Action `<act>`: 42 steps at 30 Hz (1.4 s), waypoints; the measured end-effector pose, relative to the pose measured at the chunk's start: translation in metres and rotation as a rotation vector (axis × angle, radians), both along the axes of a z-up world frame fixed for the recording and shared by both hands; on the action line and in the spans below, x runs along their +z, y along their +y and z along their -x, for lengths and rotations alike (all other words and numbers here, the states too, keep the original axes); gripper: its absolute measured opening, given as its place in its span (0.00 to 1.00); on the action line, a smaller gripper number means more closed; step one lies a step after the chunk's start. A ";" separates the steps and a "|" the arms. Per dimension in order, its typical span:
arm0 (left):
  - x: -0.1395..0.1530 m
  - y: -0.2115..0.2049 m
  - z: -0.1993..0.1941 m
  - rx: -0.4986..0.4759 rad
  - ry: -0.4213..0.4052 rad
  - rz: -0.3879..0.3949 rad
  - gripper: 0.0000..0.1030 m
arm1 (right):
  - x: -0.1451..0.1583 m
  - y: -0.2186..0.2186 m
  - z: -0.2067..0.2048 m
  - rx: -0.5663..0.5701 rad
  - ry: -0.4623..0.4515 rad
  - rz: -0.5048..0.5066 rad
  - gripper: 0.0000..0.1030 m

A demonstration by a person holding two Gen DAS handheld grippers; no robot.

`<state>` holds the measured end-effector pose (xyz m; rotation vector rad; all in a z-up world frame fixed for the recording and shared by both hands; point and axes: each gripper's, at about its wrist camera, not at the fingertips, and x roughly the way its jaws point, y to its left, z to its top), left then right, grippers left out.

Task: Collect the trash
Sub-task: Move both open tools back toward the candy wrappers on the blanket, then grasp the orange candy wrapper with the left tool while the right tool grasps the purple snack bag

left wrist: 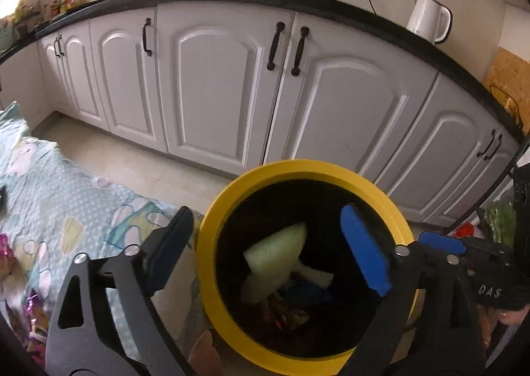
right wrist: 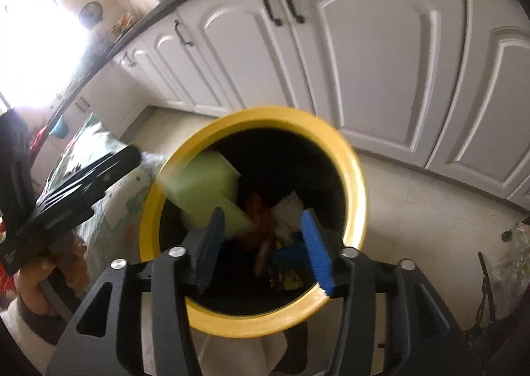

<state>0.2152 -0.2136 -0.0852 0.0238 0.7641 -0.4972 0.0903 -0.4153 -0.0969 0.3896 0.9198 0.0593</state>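
Observation:
A yellow-rimmed bin (left wrist: pixel 212 243) with a black inside stands below both grippers. A pale green piece (left wrist: pixel 278 257), blurred, is inside its mouth above colourful wrappers (left wrist: pixel 288 309) at the bottom. My left gripper (left wrist: pixel 266 213) is wide open over the bin, and nothing touches its pads. In the right wrist view the same bin (right wrist: pixel 357 190) holds the green piece (right wrist: pixel 202 187), a white scrap (right wrist: pixel 291 210) and an orange wrapper (right wrist: pixel 258 210). My right gripper (right wrist: pixel 263 215) stands open over the rim with nothing between its fingers.
A table with a pale blue patterned cloth (left wrist: pixel 66 197) lies left of the bin, with pink foil wrappers (left wrist: pixel 33 309) on it. White cabinets (left wrist: pixel 215 88) with black handles run behind, under a black counter with a white kettle (left wrist: pixel 429 18). Tiled floor (right wrist: pixel 414 210) lies right of the bin.

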 end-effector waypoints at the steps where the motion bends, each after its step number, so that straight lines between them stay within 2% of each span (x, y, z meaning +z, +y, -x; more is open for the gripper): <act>1: 0.003 0.002 0.000 0.004 -0.001 0.008 0.87 | 0.002 -0.002 0.001 -0.012 -0.007 0.001 0.51; 5: 0.017 0.016 0.005 0.029 -0.012 0.044 0.89 | 0.014 -0.008 0.004 -0.060 -0.054 0.012 0.62; 11: 0.034 0.045 0.012 0.109 -0.033 0.055 0.89 | 0.030 -0.001 0.005 -0.060 -0.112 0.040 0.67; 18: 0.050 0.090 0.022 0.241 -0.079 0.026 0.89 | 0.047 0.026 0.003 -0.007 -0.175 0.069 0.69; 31: 0.066 0.166 0.037 0.408 -0.131 0.013 0.89 | 0.074 0.106 0.001 0.189 -0.267 0.087 0.74; 42: 0.061 0.223 0.041 0.526 -0.112 0.030 0.89 | 0.079 0.180 -0.006 0.386 -0.272 0.073 0.74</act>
